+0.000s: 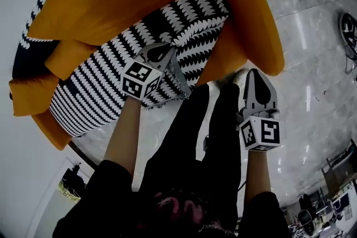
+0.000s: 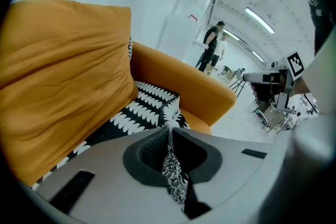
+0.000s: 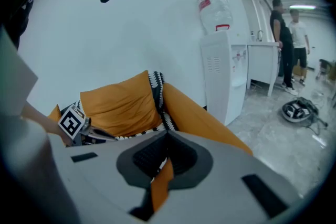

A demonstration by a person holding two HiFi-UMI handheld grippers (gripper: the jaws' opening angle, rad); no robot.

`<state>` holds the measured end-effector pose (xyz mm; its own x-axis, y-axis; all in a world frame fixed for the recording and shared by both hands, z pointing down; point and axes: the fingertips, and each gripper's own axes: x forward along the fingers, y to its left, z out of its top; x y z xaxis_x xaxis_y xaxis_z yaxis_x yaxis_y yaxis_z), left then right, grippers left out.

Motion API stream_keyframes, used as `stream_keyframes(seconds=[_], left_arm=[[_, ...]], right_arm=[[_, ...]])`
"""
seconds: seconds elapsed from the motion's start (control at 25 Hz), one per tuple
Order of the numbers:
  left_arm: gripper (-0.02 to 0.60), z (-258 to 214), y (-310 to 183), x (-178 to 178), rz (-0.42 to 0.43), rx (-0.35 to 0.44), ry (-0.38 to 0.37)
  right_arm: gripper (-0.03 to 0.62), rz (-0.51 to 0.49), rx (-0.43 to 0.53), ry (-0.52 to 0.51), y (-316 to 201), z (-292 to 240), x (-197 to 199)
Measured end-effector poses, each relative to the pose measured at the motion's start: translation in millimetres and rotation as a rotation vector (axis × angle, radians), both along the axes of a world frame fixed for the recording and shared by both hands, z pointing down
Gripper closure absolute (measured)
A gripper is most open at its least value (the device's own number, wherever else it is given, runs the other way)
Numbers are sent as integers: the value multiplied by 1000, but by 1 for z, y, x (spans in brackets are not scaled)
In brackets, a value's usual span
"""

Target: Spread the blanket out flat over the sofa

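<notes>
Person wore black short-sleeved top (image 1: 106, 187) and black trousers (image 1: 206, 125). Grey wedge-shaped left gripper (image 1: 160, 52) at 10 o'clock of trousers carried white cube with black square markers (image 1: 140, 79). Grey wedge-shaped right gripper (image 1: 255, 78) at 3 o'clock bore matching marker cube (image 1: 260, 134). Dark ribbed pads (image 2: 152, 152) lined jaws.

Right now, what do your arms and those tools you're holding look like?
The left hand-held gripper and right hand-held gripper are light grey with dark textured pads, each bearing a cube of black-and-white square markers. I wear short black sleeves and black trousers.
</notes>
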<state>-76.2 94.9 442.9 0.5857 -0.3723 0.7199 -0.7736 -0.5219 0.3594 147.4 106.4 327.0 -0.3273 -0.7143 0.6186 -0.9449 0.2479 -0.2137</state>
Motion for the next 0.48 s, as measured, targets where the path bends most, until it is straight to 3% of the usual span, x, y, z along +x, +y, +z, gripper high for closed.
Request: stream_keyframes(seconds=[0.48], left_arm=[[554, -17, 12, 58, 52, 13, 24]], right_arm=[[574, 93, 13, -2, 23, -7, 53]])
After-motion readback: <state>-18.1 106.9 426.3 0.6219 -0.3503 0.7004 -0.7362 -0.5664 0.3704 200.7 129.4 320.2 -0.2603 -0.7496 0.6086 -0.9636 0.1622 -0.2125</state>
